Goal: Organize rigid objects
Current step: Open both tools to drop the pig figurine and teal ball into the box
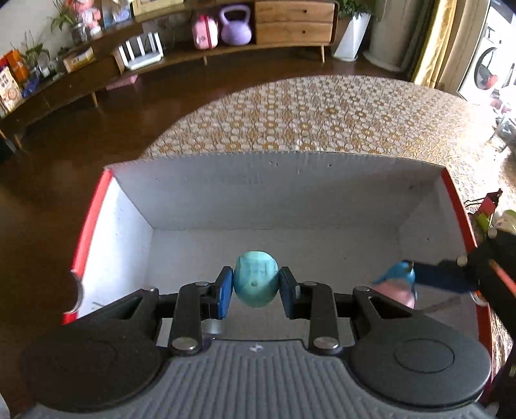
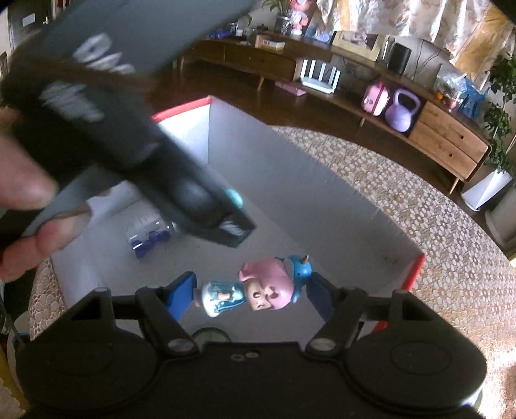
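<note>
Two grippers, both loaded, both over the open white box point(image 1: 290, 193) with red edges, which sits on a patterned tablecloth point(image 1: 322, 109)

Left gripper point(image 1: 256, 283): blue pads clamped on a small teal egg-shaped toy point(image 1: 255, 278), one pad touching each side. Toy hangs above the box floor, roughly mid-width, toward the near wall. From the right wrist camera this gripper point(image 2: 237, 206) cuts across the left of the frame, blurred, a person's hand point(image 2: 29, 199) around its body, teal toy point(image 2: 234, 196) just peeking out at the tip

Right gripper point(image 2: 251, 295): jaws wide, closed on a toy figurine point(image 2: 258, 290) lying sideways between the pads – pink hair, blue horned hood at the right pad, pale blue body toward the left pad. It sits over the near right part of the box. In the left wrist view it point(image 1: 403, 283) enters from the right edge, figurine point(image 1: 398, 283) partly hidden behind the left gripper's linkage

Already in the box: a small blue-and-silver toy vehicle point(image 2: 150, 237) on the floor, far left side, well apart from both held toys

Background: wooden sideboard point(image 1: 293, 22) with a purple kettlebell point(image 1: 235, 27) beside a pink case point(image 1: 204, 32)
</note>
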Motion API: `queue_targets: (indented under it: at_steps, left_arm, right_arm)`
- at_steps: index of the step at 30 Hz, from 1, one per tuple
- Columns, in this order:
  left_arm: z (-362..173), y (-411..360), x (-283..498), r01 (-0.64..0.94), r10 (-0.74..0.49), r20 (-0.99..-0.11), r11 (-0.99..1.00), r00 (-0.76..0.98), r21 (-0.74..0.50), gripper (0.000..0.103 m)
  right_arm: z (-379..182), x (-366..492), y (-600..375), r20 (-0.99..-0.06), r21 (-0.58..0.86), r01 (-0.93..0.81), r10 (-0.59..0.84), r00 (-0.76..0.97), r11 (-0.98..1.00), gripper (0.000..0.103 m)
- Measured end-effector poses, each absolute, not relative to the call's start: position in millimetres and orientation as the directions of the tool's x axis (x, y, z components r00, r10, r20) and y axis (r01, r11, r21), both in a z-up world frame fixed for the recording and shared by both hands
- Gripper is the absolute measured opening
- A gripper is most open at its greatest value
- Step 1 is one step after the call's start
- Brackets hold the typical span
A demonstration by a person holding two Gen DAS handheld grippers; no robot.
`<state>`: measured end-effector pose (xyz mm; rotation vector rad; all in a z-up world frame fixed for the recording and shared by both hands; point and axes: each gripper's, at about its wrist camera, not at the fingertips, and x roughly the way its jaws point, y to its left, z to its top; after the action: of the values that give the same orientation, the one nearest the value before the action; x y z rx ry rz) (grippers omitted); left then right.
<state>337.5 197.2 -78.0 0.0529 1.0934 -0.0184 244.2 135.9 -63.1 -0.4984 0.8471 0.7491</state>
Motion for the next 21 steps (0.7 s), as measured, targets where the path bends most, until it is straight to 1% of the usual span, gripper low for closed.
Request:
queue_targets:
  at_steps: [6,21]
  left_arm:
    - [-97.2,194.5,355.4,0.030,-0.013,-0.935,1.000,0.353,-0.003,0.031]
    - [-120.8,193.4,365.5,0.025,-0.015,-0.964,1.000,0.267,-0.009,0.031]
  right_arm:
    - [-73.6,244.0,142.6,-0.842,-0.076,-0.746,0.358,0.404,0.662,0.074]
    - [-77.2,239.1,150.2,-0.868,-0.068,-0.744,0.329,0.373,0.665,0.074]
